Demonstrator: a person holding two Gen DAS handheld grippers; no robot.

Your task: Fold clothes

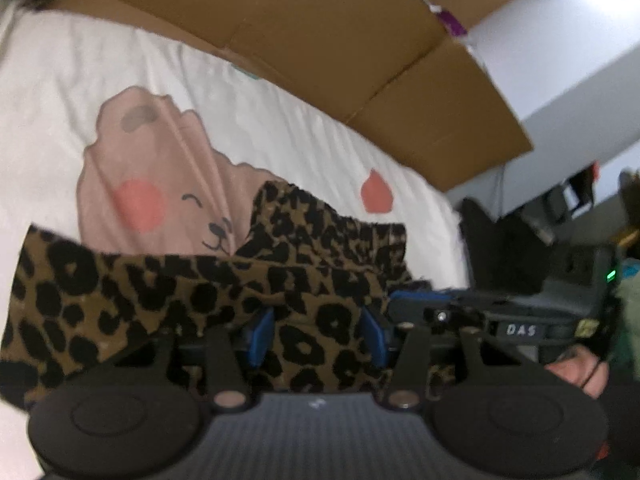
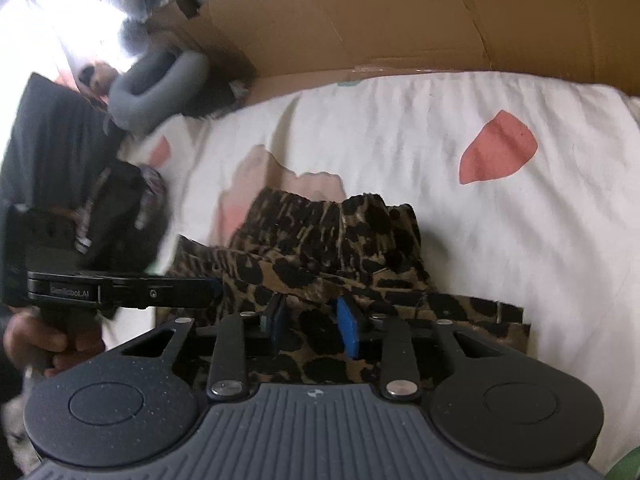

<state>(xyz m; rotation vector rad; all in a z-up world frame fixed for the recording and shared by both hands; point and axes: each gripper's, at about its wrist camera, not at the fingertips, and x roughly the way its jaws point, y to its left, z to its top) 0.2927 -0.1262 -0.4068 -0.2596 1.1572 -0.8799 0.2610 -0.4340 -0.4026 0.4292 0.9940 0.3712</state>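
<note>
Leopard-print garment lies on a bed, on a white sheet printed with a pink bear face and coral shapes. It sits at the near edge of both views, partly bunched; its gathered waistband stands up at the far side. A cardboard box runs along the far side of the bed.

Left gripper: blue-padded fingers part-spread, leopard cloth filling the gap between them. Whether the pads press the cloth cannot be told; blur hides the contact. Right gripper: fingers narrower but also apart, cloth under and between them, grip likewise unclear. The two grippers sit just beside each other; a hand on the left one's handle shows in the right wrist view.

Progress, as a judgement: early to middle. One layer looks doubled over toward the waistband, but edges are uneven and a flap trails right. No neat rectangle yet. Squaring up and further folds remain; no finished pile in view.
</note>
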